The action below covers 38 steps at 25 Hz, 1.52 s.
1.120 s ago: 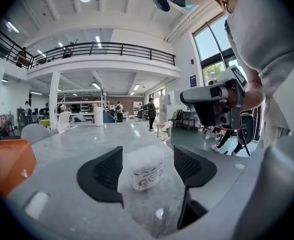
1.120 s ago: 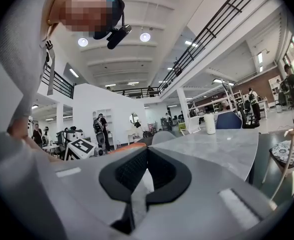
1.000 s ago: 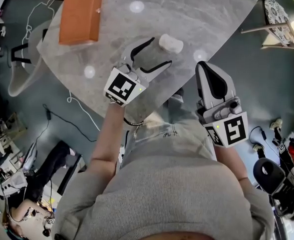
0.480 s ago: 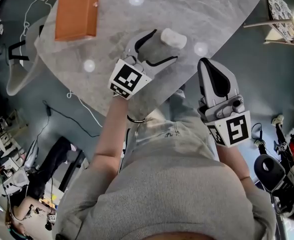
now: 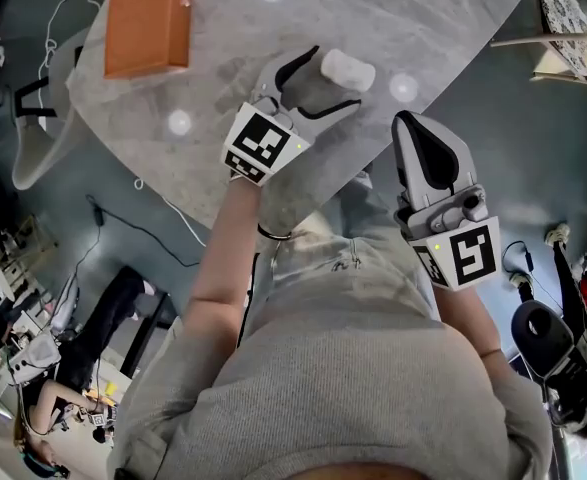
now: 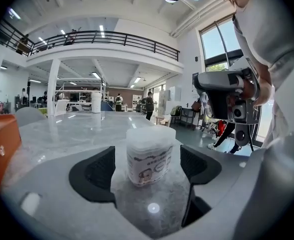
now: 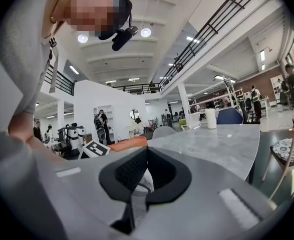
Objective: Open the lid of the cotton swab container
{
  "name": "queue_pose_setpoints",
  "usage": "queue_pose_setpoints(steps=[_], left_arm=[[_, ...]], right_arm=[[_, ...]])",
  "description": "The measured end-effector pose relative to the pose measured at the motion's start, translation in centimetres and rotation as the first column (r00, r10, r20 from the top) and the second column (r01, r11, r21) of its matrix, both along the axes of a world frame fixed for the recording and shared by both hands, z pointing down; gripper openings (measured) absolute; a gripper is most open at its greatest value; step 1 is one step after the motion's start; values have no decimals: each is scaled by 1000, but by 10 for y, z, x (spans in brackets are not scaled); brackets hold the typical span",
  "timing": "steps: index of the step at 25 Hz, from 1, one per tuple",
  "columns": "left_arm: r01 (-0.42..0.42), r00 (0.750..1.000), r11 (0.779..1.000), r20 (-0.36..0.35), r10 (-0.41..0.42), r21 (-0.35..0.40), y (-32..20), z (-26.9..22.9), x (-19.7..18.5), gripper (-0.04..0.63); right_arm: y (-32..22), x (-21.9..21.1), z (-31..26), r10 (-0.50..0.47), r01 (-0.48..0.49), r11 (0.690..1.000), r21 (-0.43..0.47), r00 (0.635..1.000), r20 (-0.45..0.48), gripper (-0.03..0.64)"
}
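Left gripper (image 5: 337, 78) open around the cotton swab container (image 6: 149, 154) on the table (image 5: 453, 18).

The grey marbled table carries an orange box (image 5: 148, 23) towards its far left. The left gripper reaches low over the table, its fingers (image 6: 94, 174) having just been opening wide, one on each side of the container and clear of it. The right gripper (image 5: 420, 133) is held off the table's edge, fingers closed together and empty. The small container stands upright between the left fingers, its lid (image 6: 150, 135) on.
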<state>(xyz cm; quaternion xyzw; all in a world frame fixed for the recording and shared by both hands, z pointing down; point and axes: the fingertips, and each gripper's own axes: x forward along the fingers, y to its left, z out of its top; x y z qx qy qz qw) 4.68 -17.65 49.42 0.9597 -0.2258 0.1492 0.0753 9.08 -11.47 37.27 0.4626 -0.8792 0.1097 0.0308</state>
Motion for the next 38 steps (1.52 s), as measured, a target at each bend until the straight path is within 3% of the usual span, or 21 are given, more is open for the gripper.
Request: queue_pose_setpoints(steps=[14,30,33,38], left_arm=[[-55,997,998,53,55,-12,-3,9,16,403],[-23,991,999,128,27,-34,-9,19,22,402],[-35,990,999,134,38,-26,-9,18,24,360],[-48,990,999,129,51,-26,-9,18,25,357]], right_arm=[[3,4,6,3,-2,1000,-19,1000,7,0],[3,4,5,-2,2,1000,-20,1000,21,0],[2,3,4,-1,2,1000,-22,1000,23,0],[1,3,2,-2,3,1000,-17,1000,24,0]])
